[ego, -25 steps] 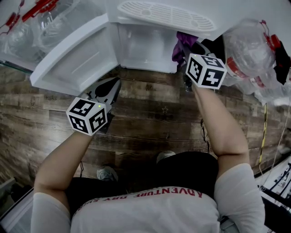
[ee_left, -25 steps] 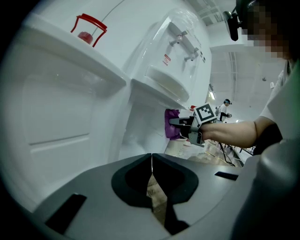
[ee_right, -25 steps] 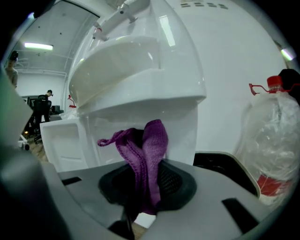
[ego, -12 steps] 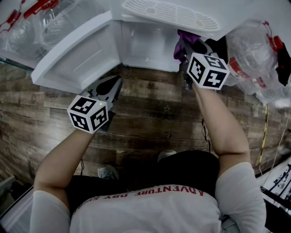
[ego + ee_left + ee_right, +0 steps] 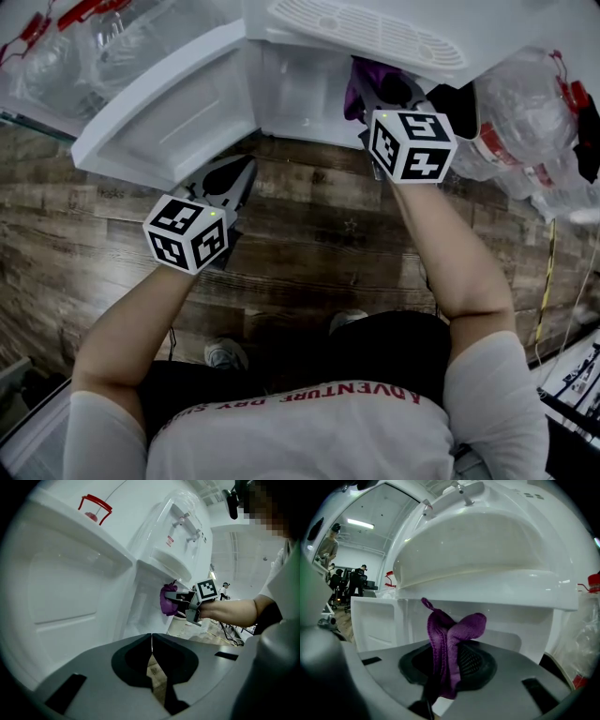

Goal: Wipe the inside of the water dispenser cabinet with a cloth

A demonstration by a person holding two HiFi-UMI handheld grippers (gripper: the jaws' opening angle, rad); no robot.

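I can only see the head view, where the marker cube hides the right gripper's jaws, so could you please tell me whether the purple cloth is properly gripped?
Observer: Yes; the right gripper view shows the right gripper shut on the purple cloth, which stands up past the jaw tips.
Operator: Thank you. And the other gripper?
Observer: The left gripper has its jaws together, nothing between them.
Operator: Is the cloth wiping anything yet?
Observer: The left gripper view shows it at the cabinet's front opening; contact I cannot tell.
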